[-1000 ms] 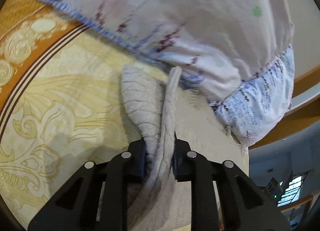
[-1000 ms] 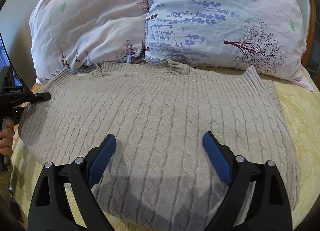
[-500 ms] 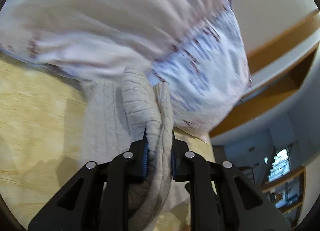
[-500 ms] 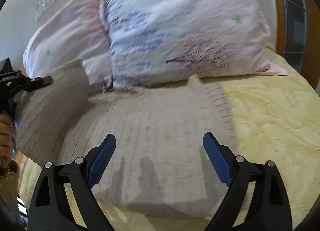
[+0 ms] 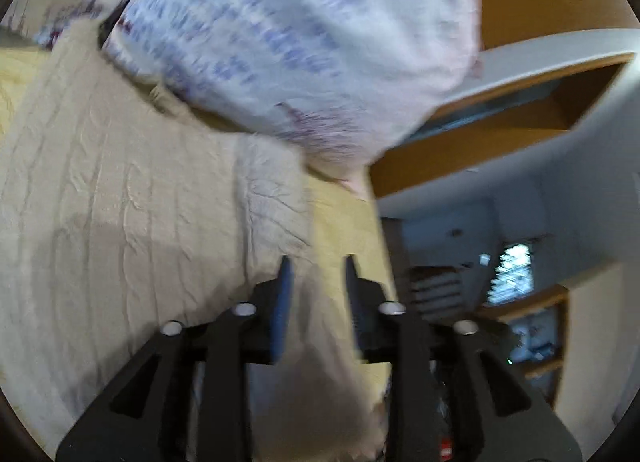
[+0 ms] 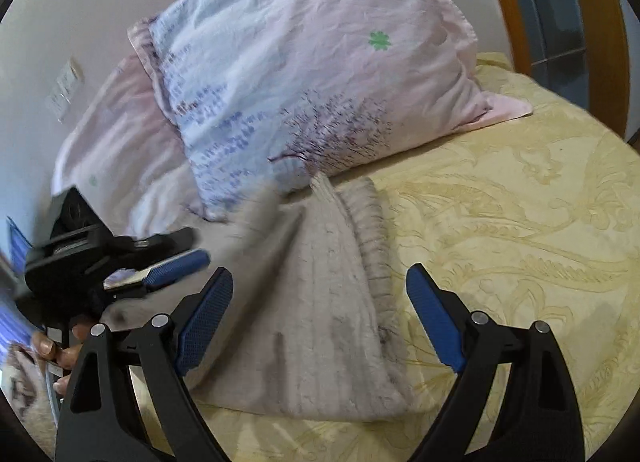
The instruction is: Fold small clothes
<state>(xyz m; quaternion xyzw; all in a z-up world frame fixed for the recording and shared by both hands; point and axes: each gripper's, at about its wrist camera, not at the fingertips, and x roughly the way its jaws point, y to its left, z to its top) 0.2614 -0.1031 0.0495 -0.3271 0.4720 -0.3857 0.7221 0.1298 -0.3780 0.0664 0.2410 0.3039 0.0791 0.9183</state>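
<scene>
the left gripper (image 5: 316,274) has just let go: a second ago its pads were clamped on a bunched fold of the beige cable-knit sweater (image 6: 320,302), and now its jaws have been opening and stand a little apart with no knit pressed between them, only pale blurred cloth passing below. the fold it carried has been swept across, so the sweater, which lay spread wide in front of the pillows, now lies doubled into a narrower slab in the lower middle of the right wrist view, on the yellow patterned bedspread (image 6: 520,222) just below the floral pillow (image 6: 304,74). in the left wrist view the sweater fills the left half of the frame, its edge close to the pads. the right gripper (image 6: 320,302) hovers over the folded cloth with its jaws wide apart and nothing in them. this looks like one sideways fold laid down; the top layer at the upper left of the slab is blurred and may not have settled, so smoothing or a further fold probably comes next. no brand, label or legible writing shows anywhere; the left tool's small marking is too blurred to read.
</scene>
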